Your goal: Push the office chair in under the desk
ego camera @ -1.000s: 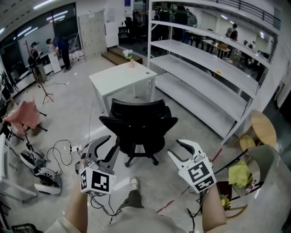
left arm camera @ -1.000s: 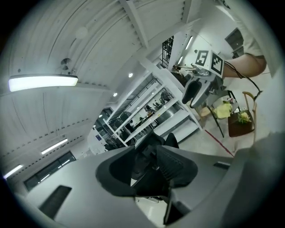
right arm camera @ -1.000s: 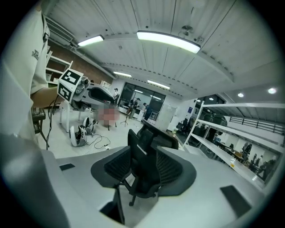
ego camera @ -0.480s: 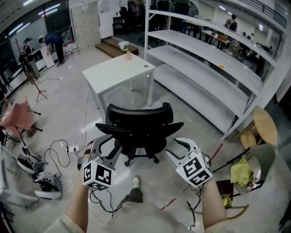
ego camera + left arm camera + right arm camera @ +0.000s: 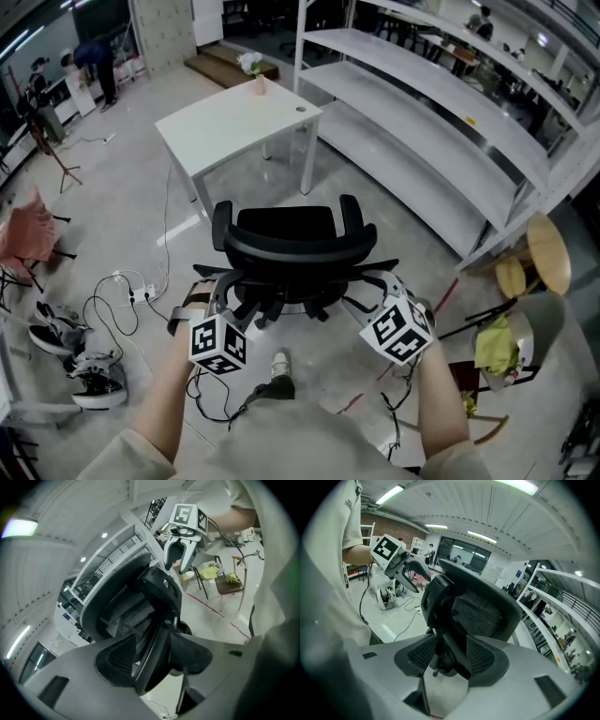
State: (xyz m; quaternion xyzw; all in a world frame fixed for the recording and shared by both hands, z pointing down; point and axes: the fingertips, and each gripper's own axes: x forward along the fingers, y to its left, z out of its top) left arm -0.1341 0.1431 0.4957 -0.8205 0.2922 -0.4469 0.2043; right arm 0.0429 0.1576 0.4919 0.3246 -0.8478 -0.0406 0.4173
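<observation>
A black mesh office chair [image 5: 295,248] stands on the floor with its backrest toward me, a short way in front of the white desk [image 5: 234,122]. My left gripper [image 5: 223,298] reaches to the backrest's left edge and my right gripper [image 5: 380,289] to its right edge. In the left gripper view the jaws [image 5: 154,653] are opening, with the backrest's black frame [image 5: 159,620] between them. In the right gripper view the jaws [image 5: 447,656] are opening too, around the chair's rear frame [image 5: 445,634]. I see no pad pressing on the chair.
Long white shelving [image 5: 441,122] runs along the right. Cables [image 5: 122,300] and shoes [image 5: 89,370] lie on the floor at left. A round wooden stool [image 5: 548,253] and a chair with a yellow-green cloth [image 5: 497,347] stand at right. A small vase [image 5: 258,82] sits on the desk.
I have stepped closer to the chair. Both grippers moved forward from behind the chair to the two sides of its backrest, and their jaws spread wider.
</observation>
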